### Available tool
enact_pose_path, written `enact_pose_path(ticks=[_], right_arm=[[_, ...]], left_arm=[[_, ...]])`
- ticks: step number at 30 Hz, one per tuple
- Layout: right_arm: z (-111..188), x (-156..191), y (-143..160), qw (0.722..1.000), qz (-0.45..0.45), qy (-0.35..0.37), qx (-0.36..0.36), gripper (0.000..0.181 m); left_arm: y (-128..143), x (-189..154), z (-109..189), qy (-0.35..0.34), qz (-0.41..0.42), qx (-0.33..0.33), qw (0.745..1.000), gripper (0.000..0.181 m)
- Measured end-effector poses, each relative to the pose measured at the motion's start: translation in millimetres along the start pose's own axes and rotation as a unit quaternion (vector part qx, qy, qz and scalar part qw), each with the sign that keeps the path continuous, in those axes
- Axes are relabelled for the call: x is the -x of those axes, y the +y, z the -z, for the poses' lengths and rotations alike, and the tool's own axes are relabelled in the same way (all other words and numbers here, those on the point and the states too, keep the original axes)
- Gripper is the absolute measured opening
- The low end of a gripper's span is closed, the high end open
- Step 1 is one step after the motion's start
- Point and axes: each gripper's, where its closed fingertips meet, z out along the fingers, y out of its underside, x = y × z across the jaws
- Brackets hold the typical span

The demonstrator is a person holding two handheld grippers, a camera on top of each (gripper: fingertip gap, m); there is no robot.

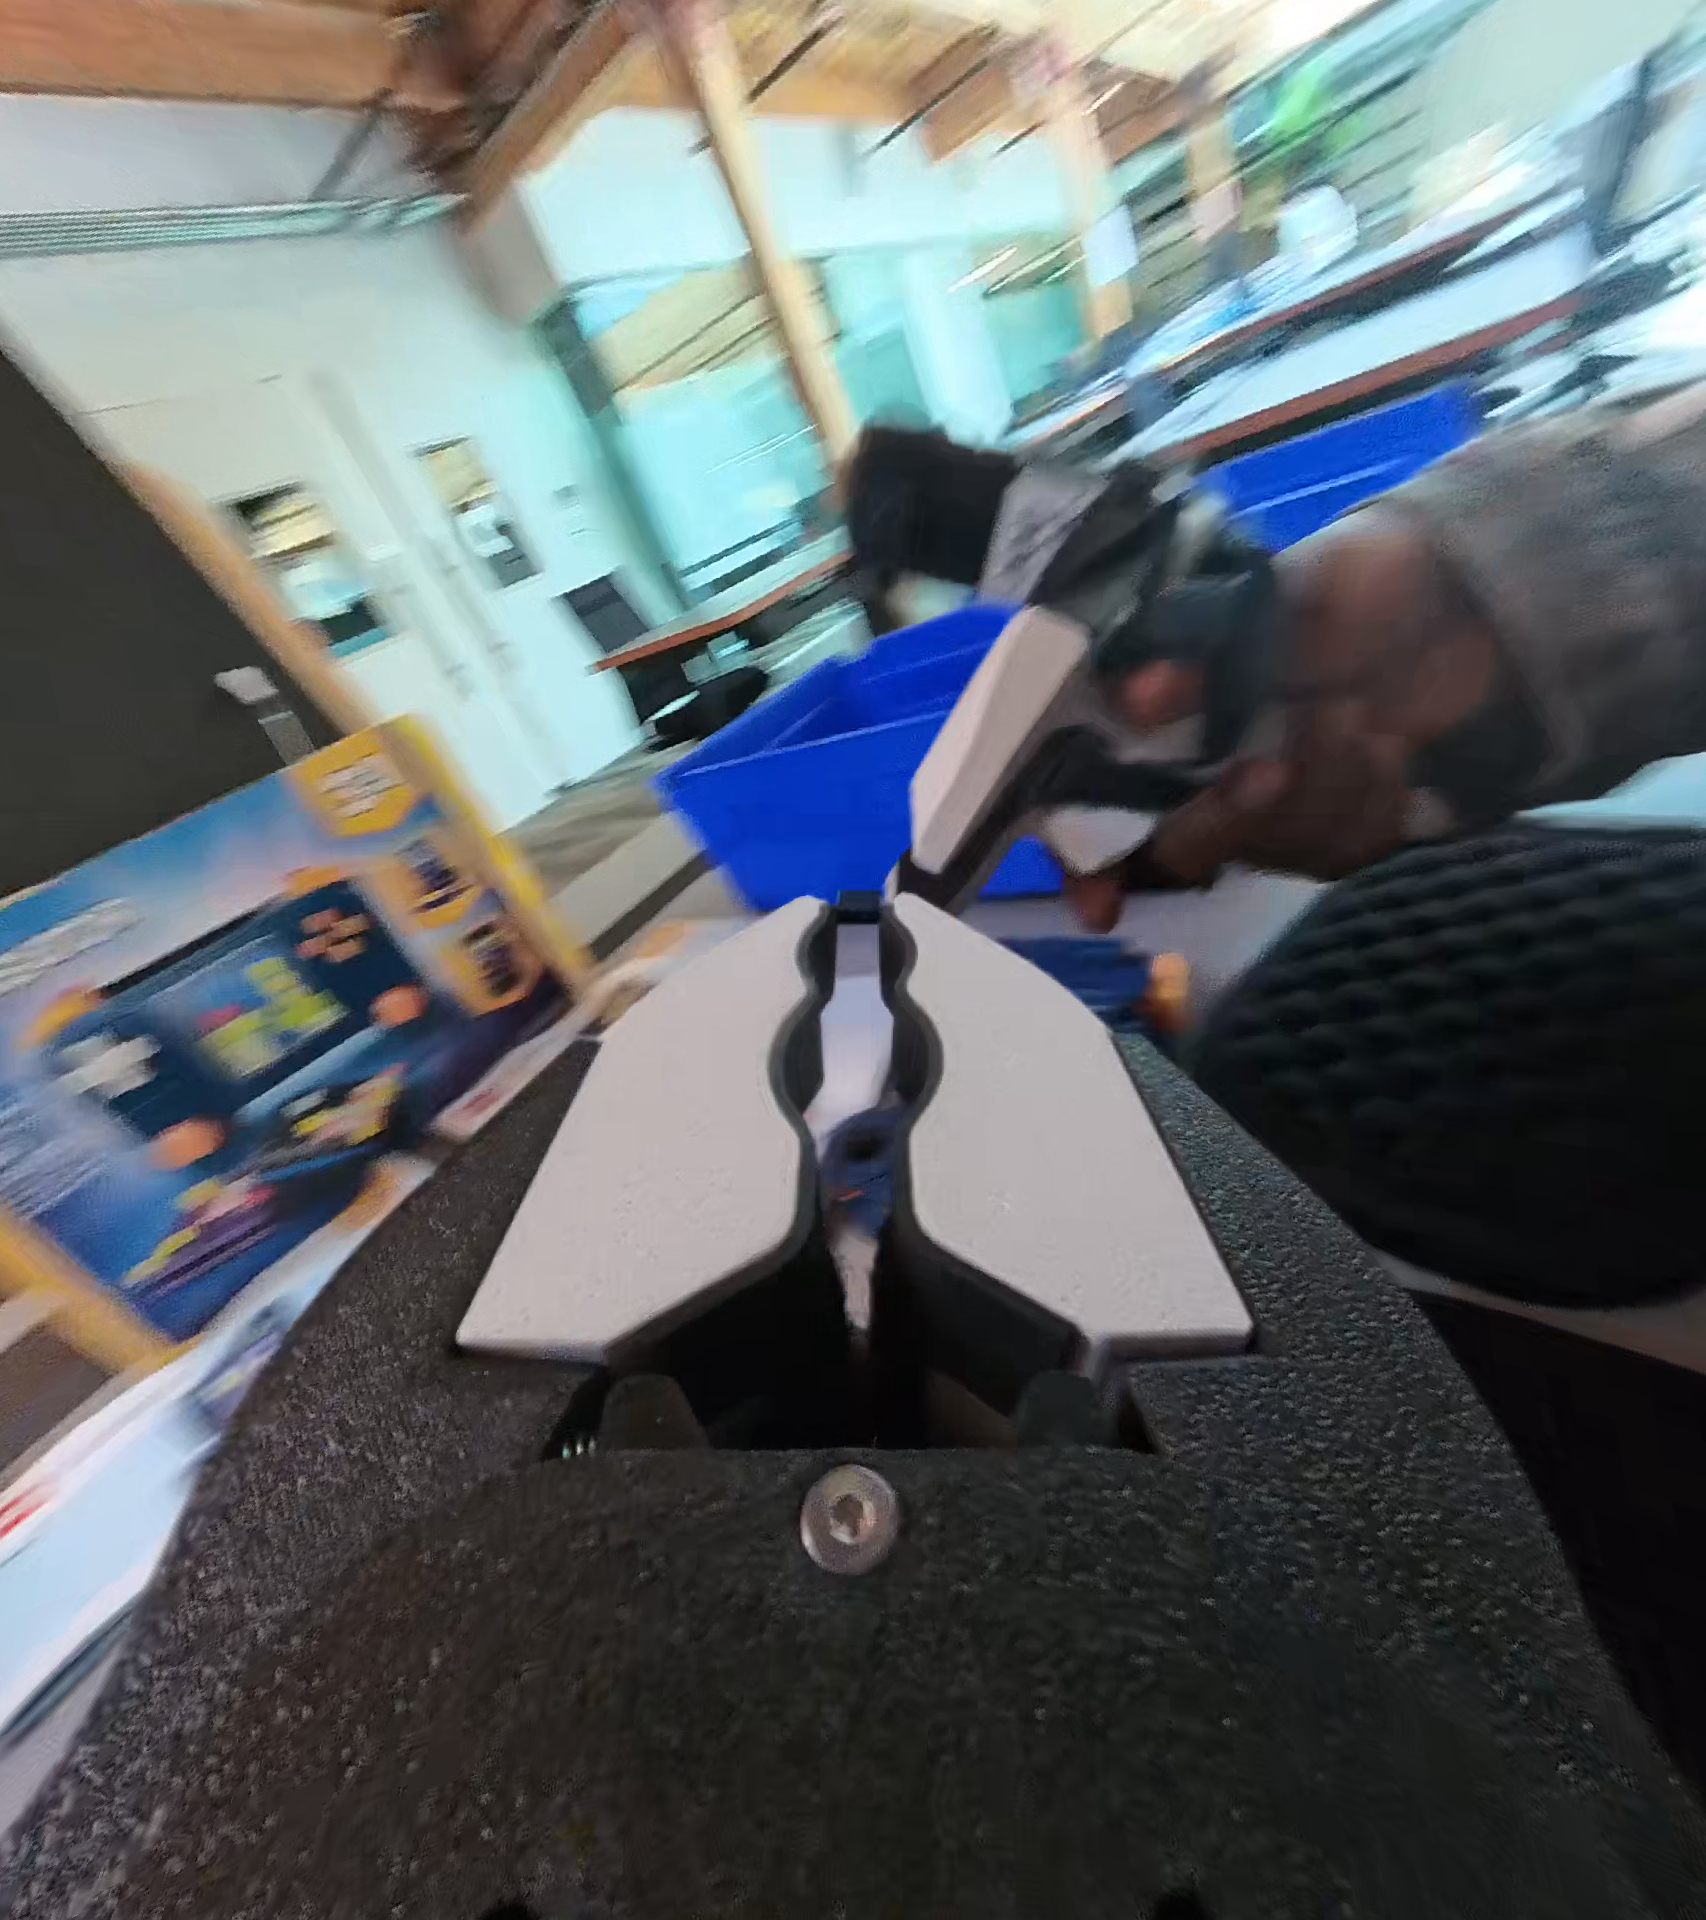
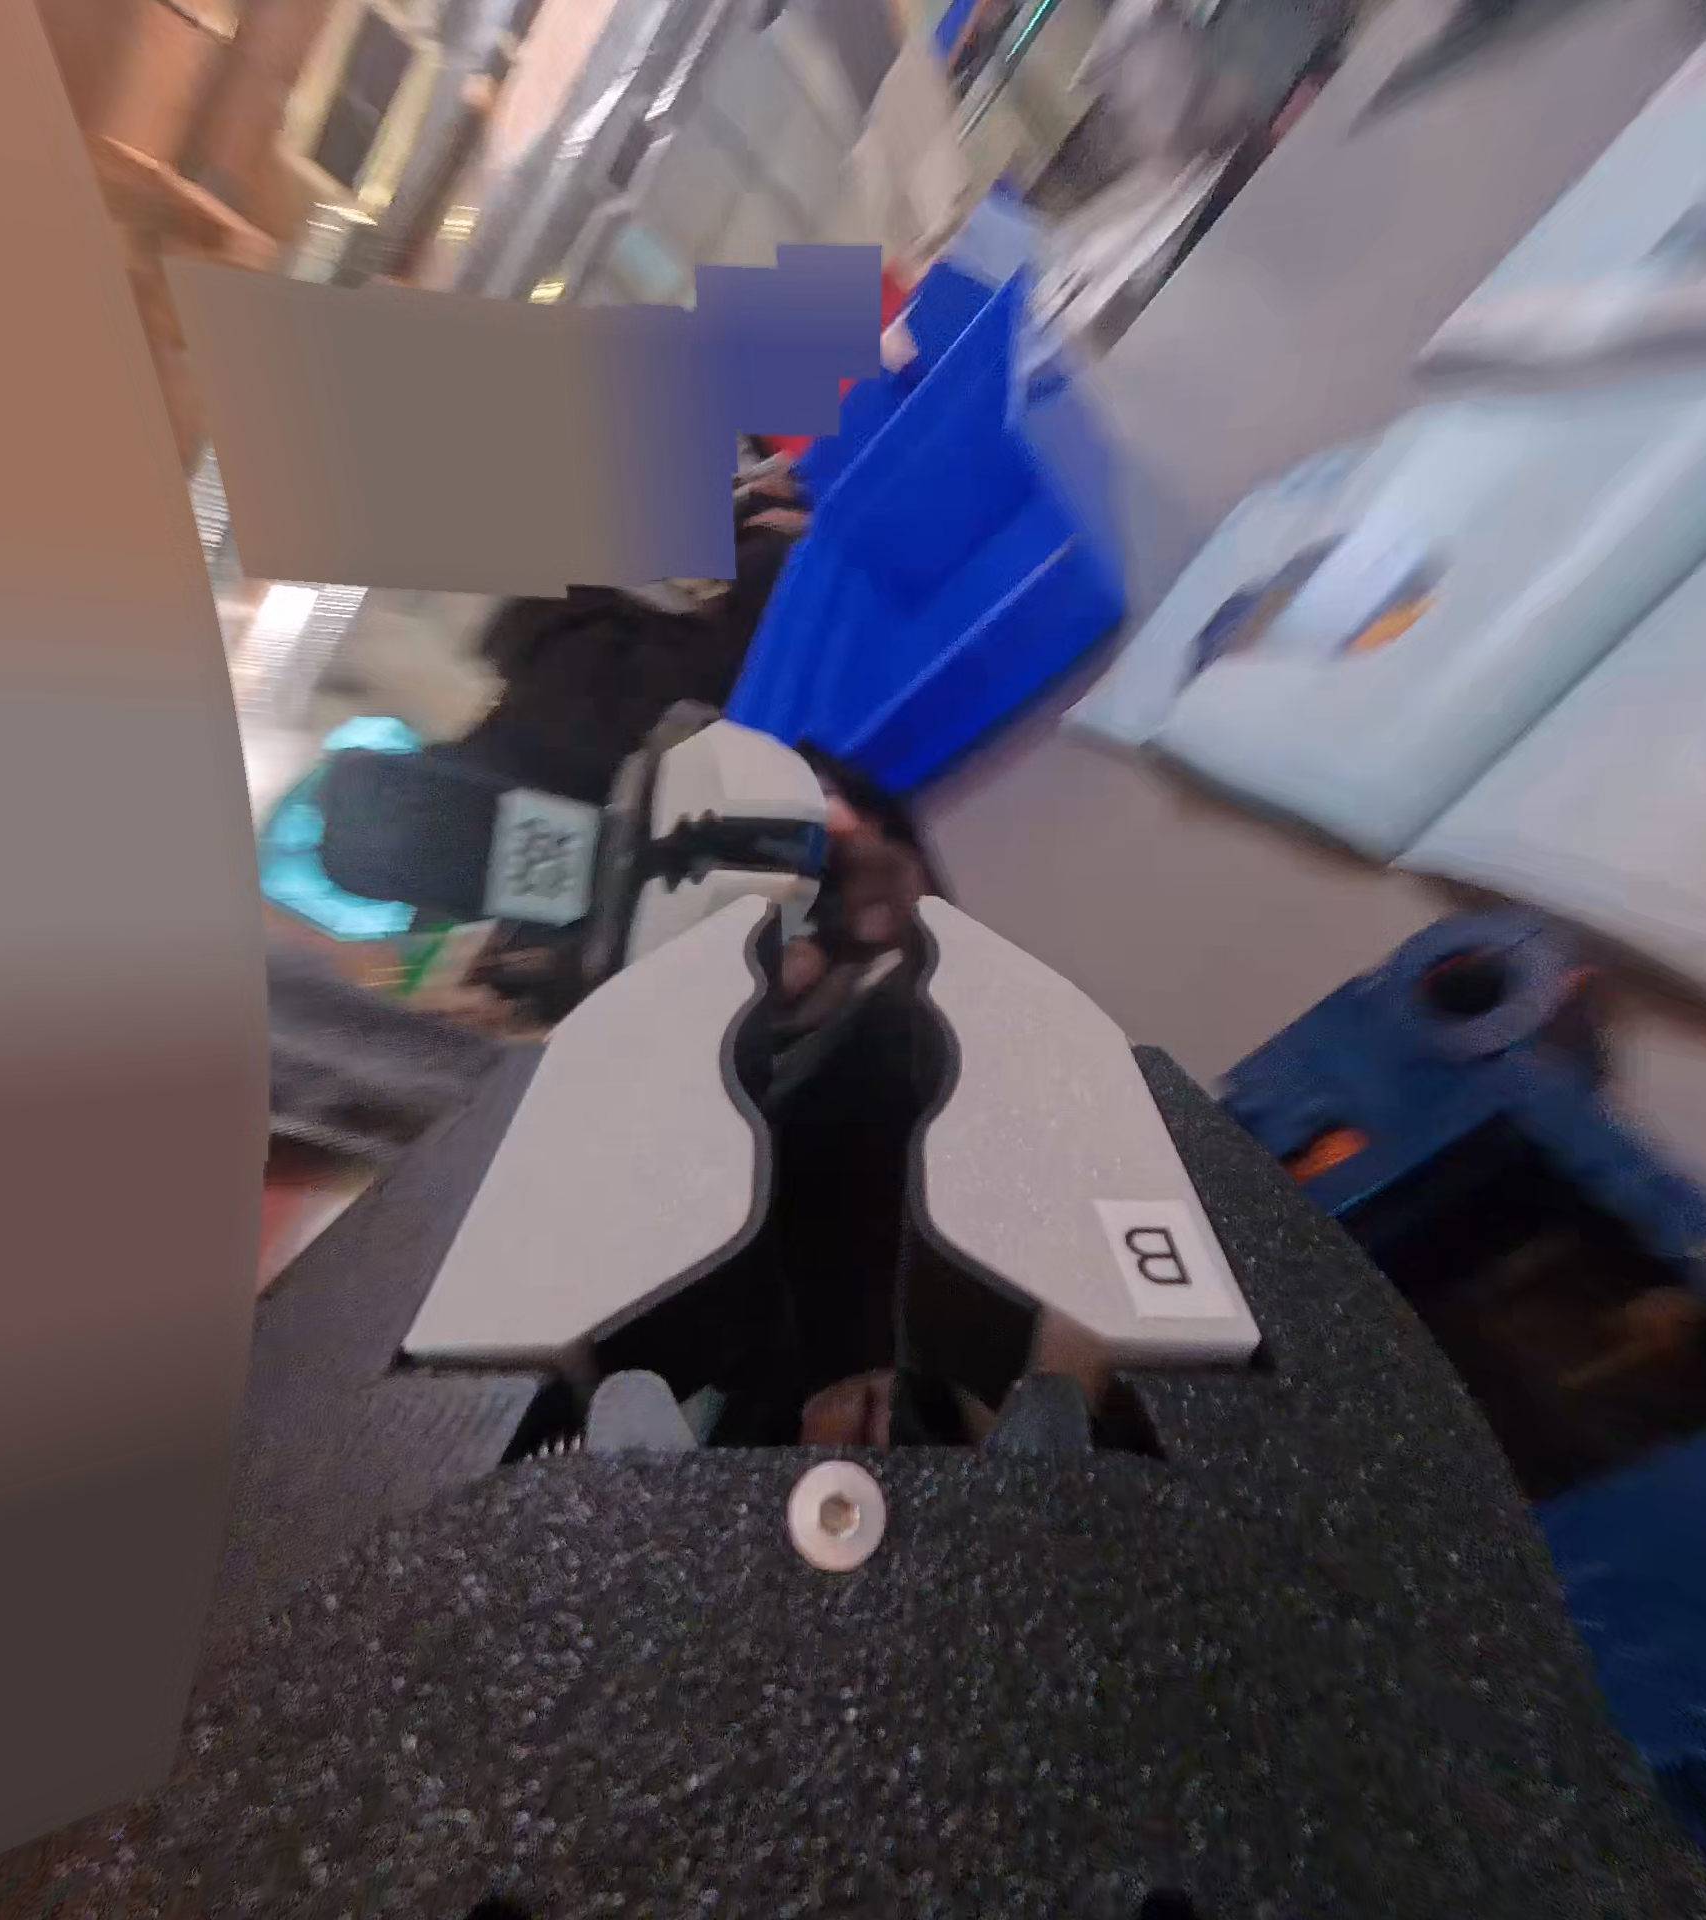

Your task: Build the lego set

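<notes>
left hand-held gripper [image 1: 868, 909] nipping a dark piece [image 1: 859, 904], seemingly, lego box [image 1: 205, 1029] only there

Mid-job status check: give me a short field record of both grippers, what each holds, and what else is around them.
left gripper: nearly closed on a small dark piece at the fingertips
right gripper: open, nothing seen between the fingers
blue bin: beyond the left gripper
lego box: standing to the left of the left gripper
dark blue lego build: to the right of the right gripper
image quality: both views motion-blurred, small details uncertain
</notes>
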Motion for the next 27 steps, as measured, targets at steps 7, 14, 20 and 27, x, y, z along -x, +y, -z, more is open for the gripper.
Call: enact_pose_path(ticks=[7,14,20,27], right_arm=[[-12.6,0.2,-25.3,0.932,0.300,0.202,-0.016,0.014],[-17.7,-9.5,-17.6,0.913,0.328,0.240,0.032,0.012],[-16.4,-13.6,-12.0,0.910,0.329,0.246,0.056,0.009],[-15.6,-13.6,-10.9,0.907,0.338,0.243,0.060,0.008]], left_arm=[[14.6,22.3,-2.7,-0.146,-0.164,0.097,0.971,0.008],[15.1,17.8,-4.7,-0.160,-0.250,0.118,0.948,0.007],[17.1,13.3,-7.1,-0.159,-0.300,0.130,0.932,0.007],[16.6,11.3,-7.3,-0.157,-0.318,0.128,0.926,0.007]])
